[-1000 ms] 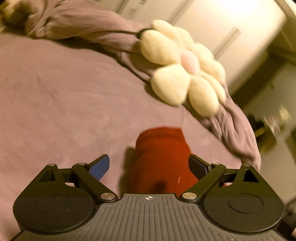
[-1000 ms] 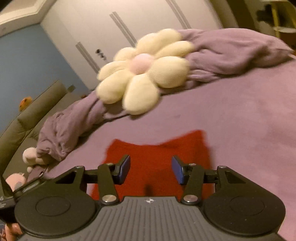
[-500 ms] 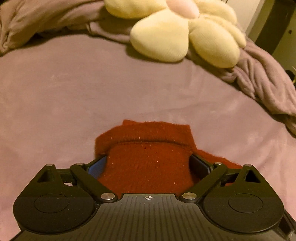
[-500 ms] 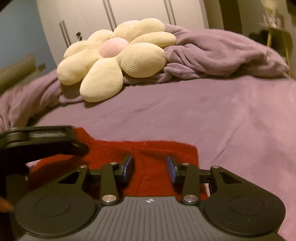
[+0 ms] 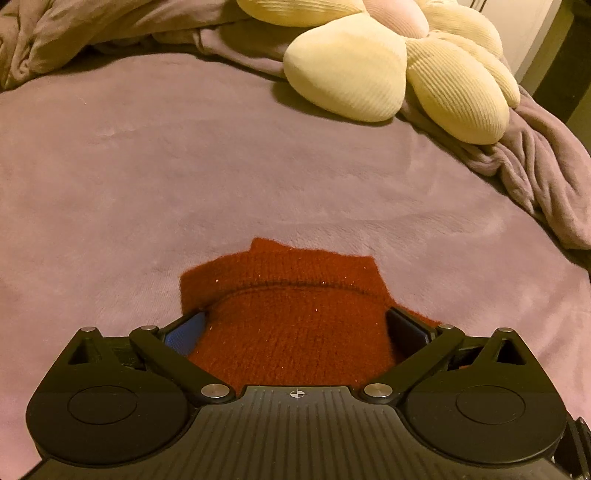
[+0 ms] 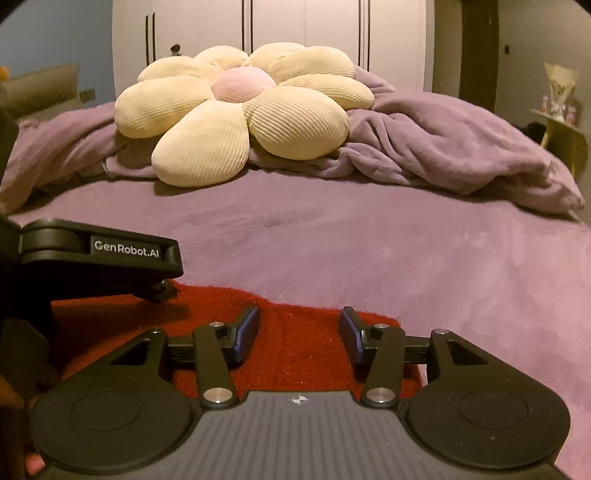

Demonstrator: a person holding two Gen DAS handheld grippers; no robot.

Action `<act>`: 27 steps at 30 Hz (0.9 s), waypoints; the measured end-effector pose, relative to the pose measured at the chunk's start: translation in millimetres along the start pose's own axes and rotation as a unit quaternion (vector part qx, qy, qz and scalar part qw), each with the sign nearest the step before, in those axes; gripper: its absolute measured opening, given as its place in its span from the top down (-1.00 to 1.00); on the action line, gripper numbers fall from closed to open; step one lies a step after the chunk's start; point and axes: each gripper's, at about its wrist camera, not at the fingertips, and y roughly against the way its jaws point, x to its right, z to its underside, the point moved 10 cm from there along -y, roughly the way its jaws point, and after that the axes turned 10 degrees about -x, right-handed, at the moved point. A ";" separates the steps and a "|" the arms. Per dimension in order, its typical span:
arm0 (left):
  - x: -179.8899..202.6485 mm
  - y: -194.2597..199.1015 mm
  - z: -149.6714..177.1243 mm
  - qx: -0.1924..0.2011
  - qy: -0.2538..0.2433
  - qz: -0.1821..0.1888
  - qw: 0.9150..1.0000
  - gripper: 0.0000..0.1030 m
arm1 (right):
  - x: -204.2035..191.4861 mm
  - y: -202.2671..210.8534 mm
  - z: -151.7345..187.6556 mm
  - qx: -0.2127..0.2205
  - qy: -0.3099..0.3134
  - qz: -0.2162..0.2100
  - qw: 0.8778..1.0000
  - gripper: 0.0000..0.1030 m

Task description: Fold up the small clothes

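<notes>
A small red knitted garment (image 5: 295, 317) lies on the purple bed cover (image 5: 221, 177). In the left wrist view its near part bulges up between the fingers of my left gripper (image 5: 295, 328), whose jaws stand wide apart around it. In the right wrist view the garment (image 6: 295, 332) lies flat under my right gripper (image 6: 298, 332), which is open with its blue pads just above the fabric. The left gripper's black body (image 6: 99, 254) shows at the left of that view, over the garment's left part.
A cream flower-shaped pillow (image 6: 236, 110) with a pink centre rests on a bunched purple blanket (image 6: 443, 147) at the far end of the bed. White wardrobe doors (image 6: 295, 29) stand behind. A small yellow side table (image 6: 561, 129) is at the right.
Both grippers came down low onto the garment and levelled out. The left gripper moved in beside the right one, and the garment's near part now bulges between its open fingers.
</notes>
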 end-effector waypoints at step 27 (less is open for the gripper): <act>-86.2 148.2 171.2 -0.001 -0.031 0.062 0.998 -1.00 | 1.7 165.4 114.8 -0.080 0.074 0.000 0.994 -0.15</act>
